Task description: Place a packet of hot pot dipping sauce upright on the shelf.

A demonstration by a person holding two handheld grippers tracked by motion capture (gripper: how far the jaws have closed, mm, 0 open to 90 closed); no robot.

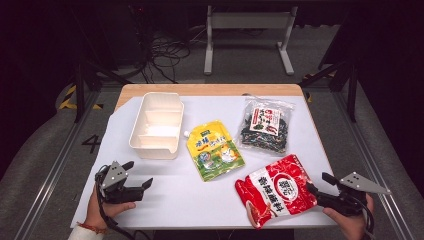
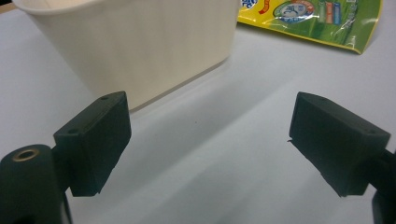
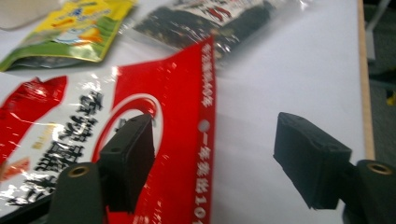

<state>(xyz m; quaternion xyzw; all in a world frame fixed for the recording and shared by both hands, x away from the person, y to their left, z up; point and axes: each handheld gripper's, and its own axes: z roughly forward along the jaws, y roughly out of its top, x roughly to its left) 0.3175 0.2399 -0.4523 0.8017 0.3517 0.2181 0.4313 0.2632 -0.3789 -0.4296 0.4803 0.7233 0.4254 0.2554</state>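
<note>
A red and white snack bag [image 1: 276,190] lies at the front right of the white-covered table [image 1: 200,200]. My right gripper [image 1: 319,183] is open at the bag's right edge. In the right gripper view, one jaw hovers over the red bag [image 3: 177,93] and the other over bare table, with the right gripper [image 3: 215,158] holding nothing. My left gripper [image 1: 139,174] stands open at the front left, just in front of a cream divided bin [image 1: 156,125]. The left gripper view has the left gripper [image 2: 210,140] empty, with the bin [image 2: 140,46] close ahead.
A yellow-green pouch [image 1: 215,150] lies at the table's middle, and also appears as the pouch [image 2: 308,18] and the pouch [image 3: 70,32] in the gripper views. A clear bag of dark seaweed [image 1: 265,125] lies at the back right. Beyond the table are a white stand [image 1: 247,30] and cables.
</note>
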